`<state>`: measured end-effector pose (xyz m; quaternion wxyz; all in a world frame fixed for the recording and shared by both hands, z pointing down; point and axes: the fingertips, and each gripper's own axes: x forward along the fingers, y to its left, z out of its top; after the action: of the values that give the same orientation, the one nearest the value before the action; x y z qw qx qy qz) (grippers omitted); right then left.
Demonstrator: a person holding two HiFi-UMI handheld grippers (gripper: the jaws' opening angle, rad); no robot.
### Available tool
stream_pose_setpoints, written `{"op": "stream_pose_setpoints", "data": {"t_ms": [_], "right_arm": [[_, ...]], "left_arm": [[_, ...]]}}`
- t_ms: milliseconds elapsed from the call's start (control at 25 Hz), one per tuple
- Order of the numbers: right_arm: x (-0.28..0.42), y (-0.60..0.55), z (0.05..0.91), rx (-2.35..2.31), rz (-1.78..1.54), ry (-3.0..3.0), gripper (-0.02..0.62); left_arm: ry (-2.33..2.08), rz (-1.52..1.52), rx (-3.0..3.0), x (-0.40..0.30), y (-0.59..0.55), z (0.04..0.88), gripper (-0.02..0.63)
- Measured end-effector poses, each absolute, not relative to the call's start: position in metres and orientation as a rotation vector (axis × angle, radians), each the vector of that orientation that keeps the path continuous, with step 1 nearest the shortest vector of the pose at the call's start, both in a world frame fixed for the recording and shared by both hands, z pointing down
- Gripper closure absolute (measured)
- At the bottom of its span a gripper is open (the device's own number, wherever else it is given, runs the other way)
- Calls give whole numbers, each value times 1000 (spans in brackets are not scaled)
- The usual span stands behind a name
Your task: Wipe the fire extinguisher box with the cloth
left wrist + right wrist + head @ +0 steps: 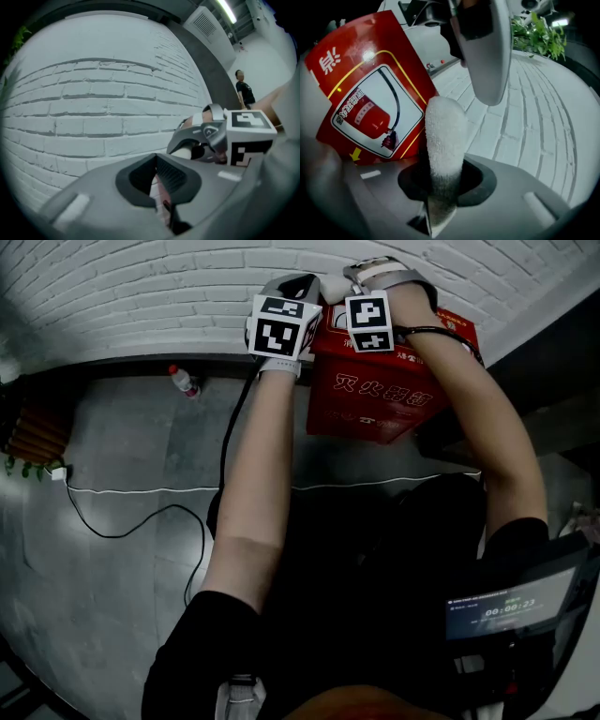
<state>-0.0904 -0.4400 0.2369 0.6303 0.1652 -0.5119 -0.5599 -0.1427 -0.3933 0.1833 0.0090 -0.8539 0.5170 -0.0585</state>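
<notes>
Fire extinguisher box: red, on the floor against the brick wall.
Right gripper: clamped on the white cloth, close by the box's top; contact unclear.
Left gripper: jaws drawn together, nothing held.
Step, as judged: starting the wipe.
Next: press cloth flat, sweep across.

"灭火" on fire ext. box

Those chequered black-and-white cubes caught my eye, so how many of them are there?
2. One cube is at the left in the head view, the other just right of it, both up by the red box. None looks hidden.
</notes>
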Motion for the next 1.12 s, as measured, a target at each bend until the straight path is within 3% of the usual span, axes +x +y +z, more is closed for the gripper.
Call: {"op": "stream_pose_setpoints", "data": {"t_ms": [520, 1120], "right_arm": [[-47, -436, 251, 259, -1299, -986, 511], [36, -418, 238, 311, -1228, -986, 509]], "left_arm": [[1620, -180, -2675, -129, -382, 186, 606], [1564, -216, -2662, -62, -333, 173, 606]]}}
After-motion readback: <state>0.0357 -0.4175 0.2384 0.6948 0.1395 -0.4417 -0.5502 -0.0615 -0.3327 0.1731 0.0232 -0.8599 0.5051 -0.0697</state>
